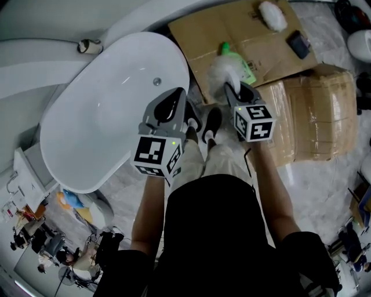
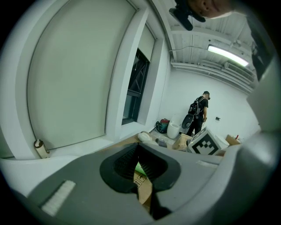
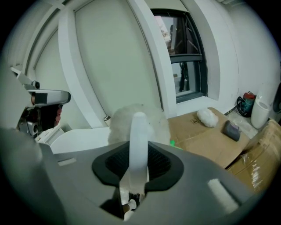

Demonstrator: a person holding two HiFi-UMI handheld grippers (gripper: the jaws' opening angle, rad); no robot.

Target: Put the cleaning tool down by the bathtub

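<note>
My right gripper (image 1: 235, 93) is shut on the white handle of the cleaning tool (image 3: 138, 132). The tool's fluffy white head (image 1: 219, 72) sticks out past the jaws, over the cardboard edge just right of the white bathtub (image 1: 98, 122). In the right gripper view the handle stands upright between the pads of the right gripper (image 3: 138, 160), and the bathtub (image 3: 79, 136) lies behind at the left. My left gripper (image 1: 174, 101) hovers over the tub's right rim, its jaws shut with nothing between them. In its own view the left gripper (image 2: 138, 169) shows only a thin slit.
A flat cardboard sheet (image 1: 232, 29) lies right of the tub with a green object (image 1: 232, 52), a second white fluffy pad (image 1: 272, 15) and a dark item (image 1: 298, 43) on it. A wrapped cardboard box (image 1: 313, 116) sits at the right. The person's shoes (image 1: 211, 125) stand between tub and box.
</note>
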